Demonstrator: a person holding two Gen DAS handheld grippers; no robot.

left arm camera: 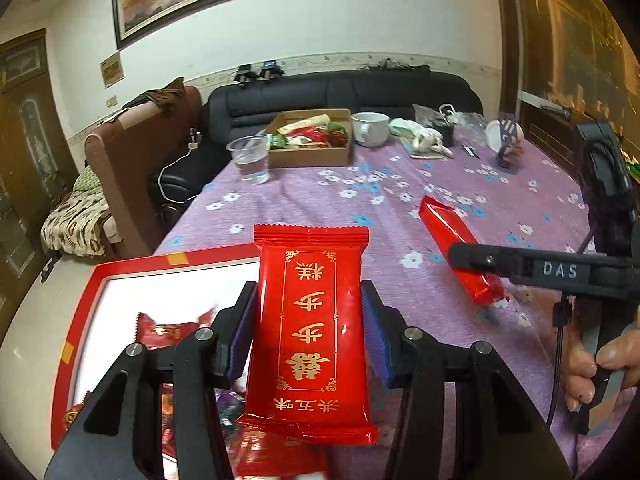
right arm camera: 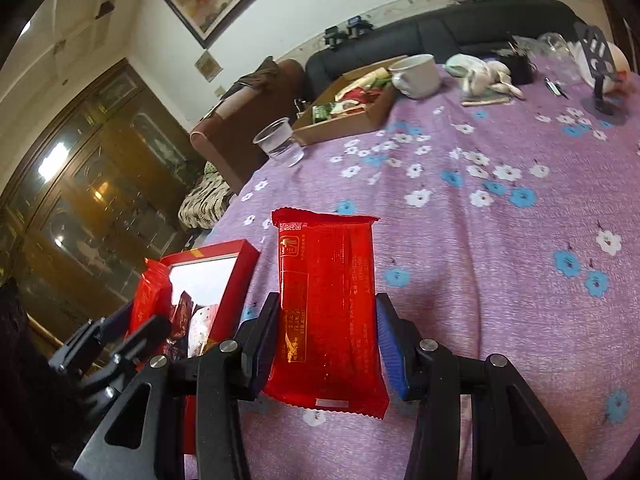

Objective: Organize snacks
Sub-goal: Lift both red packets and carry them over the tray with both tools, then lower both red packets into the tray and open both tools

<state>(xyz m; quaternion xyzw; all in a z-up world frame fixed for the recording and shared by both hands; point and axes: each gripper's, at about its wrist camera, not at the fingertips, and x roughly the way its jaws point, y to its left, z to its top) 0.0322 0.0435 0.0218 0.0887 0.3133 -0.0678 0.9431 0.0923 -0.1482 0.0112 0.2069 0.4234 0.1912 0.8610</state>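
My left gripper (left arm camera: 308,332) is shut on a red snack packet with gold characters (left arm camera: 310,320), held above the red-rimmed gift box (left arm camera: 132,264) that holds several wrapped snacks. My right gripper (right arm camera: 326,344) is around a second red packet (right arm camera: 328,300) lying back side up on the purple floral tablecloth; its pads touch the packet's sides. In the left wrist view this packet (left arm camera: 460,248) lies on the cloth under the right gripper's black finger (left arm camera: 480,258). In the right wrist view the left gripper (right arm camera: 136,320) shows with its packet (right arm camera: 150,300) at the red box (right arm camera: 236,264).
At the table's far side stand a cardboard box of mixed snacks (left arm camera: 308,152), a clear plastic cup with water (left arm camera: 250,158), a white mug (left arm camera: 370,128), a cloth toy (left arm camera: 424,138) and a black stand (left arm camera: 506,136). A black sofa and brown armchair lie beyond.
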